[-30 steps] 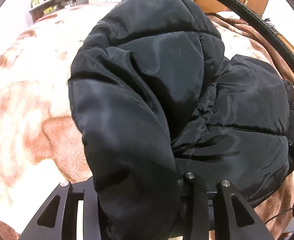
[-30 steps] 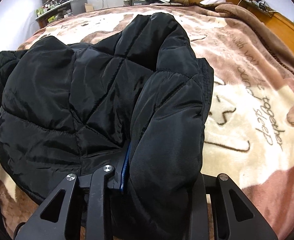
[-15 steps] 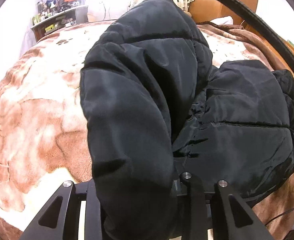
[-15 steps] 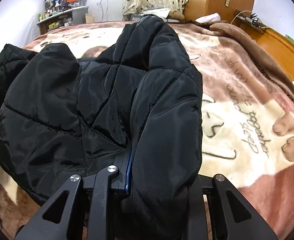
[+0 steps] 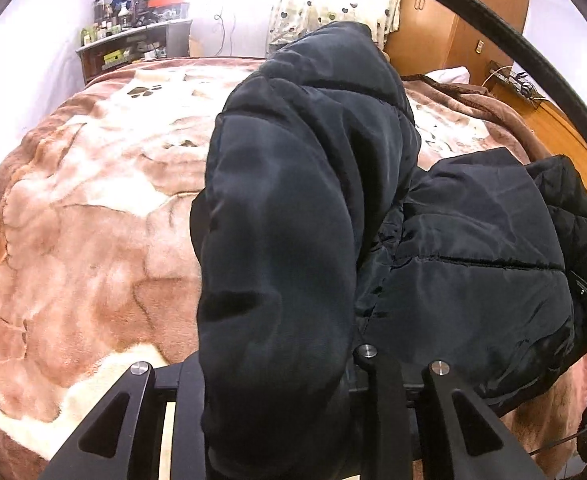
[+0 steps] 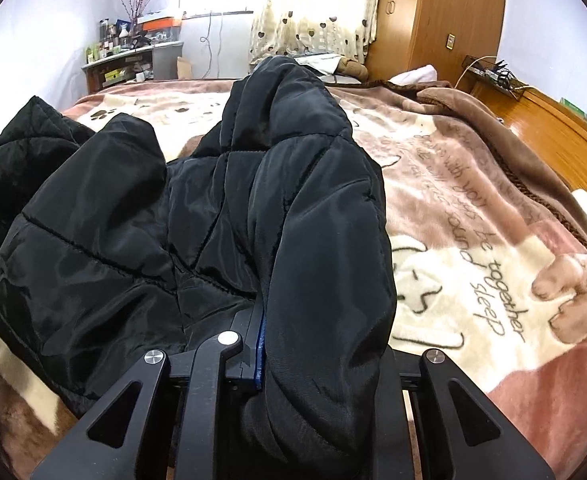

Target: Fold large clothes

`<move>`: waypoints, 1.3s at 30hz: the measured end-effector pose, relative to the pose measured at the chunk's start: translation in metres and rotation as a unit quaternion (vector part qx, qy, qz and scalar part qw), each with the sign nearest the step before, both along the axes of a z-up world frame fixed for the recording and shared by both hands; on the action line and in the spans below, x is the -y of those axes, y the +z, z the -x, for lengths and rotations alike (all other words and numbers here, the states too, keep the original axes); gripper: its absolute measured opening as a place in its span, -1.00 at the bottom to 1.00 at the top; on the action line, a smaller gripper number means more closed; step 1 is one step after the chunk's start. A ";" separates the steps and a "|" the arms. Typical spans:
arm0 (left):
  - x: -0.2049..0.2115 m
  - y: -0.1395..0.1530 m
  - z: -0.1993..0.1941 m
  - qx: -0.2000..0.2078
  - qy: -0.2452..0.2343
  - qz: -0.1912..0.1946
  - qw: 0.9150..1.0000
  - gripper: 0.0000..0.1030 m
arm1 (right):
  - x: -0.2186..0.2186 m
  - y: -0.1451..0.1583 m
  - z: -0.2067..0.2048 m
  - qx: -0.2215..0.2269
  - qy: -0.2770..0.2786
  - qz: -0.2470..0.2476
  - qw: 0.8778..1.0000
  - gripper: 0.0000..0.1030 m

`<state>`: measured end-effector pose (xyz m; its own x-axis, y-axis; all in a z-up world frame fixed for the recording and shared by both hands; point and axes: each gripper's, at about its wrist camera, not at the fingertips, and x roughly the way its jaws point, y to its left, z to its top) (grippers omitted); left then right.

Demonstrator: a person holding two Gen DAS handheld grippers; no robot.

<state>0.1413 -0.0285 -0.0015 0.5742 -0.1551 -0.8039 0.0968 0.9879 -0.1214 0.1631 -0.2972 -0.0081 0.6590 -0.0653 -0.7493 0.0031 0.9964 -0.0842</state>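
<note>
Black puffer jacket (image 5: 473,248) bunched on brown-and-cream blanket (image 5: 77,208), rising toward 12 o'clock. Left gripper (image 5: 281,412) clamped on thick padded fold. Right gripper (image 6: 293,392) clamped likewise on padded edge beside blue pad.

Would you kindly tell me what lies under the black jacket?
The jacket rests on a patterned blanket, visible all around it. The blanket directly beneath is covered.

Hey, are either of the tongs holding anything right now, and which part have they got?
Both hold the black puffer jacket. The left tongs and right tongs each clamp a thick padded fold, likely a sleeve or edge; exactly which part cannot be told.
</note>
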 end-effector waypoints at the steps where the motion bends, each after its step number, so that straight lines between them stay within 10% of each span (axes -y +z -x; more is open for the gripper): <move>1: -0.006 -0.007 -0.001 -0.002 -0.002 -0.004 1.000 -0.42 | 0.001 -0.003 -0.001 -0.006 0.000 -0.001 1.000 -0.58; 7: 0.009 -0.051 -0.023 -0.065 -0.012 -0.044 0.997 -0.14 | 0.014 -0.031 -0.005 -0.053 -0.006 -0.011 0.999 -0.56; 19: -0.019 -0.103 -0.048 -0.161 -0.019 0.019 0.987 1.00 | 0.021 -0.039 -0.012 -0.054 0.003 -0.012 0.998 -0.52; 26: -0.022 -0.122 -0.056 -0.208 -0.035 0.070 0.975 0.96 | 0.022 -0.045 -0.011 -0.054 0.002 -0.017 0.998 -0.49; 33: 0.002 -0.111 -0.059 -0.195 -0.059 0.059 0.977 -0.05 | 0.021 -0.045 -0.010 -0.052 -0.006 -0.023 0.998 -0.48; 39: -0.001 -0.086 -0.062 -0.149 -0.049 0.039 0.987 -0.34 | 0.020 -0.045 -0.009 -0.054 -0.013 -0.026 0.998 -0.49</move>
<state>0.2037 -0.0276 -0.0877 0.2925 -0.2663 -0.9185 0.1401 0.9620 -0.2343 0.1718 -0.3177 -0.0527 0.5725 -0.0398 -0.8189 0.0223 0.9992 -0.0329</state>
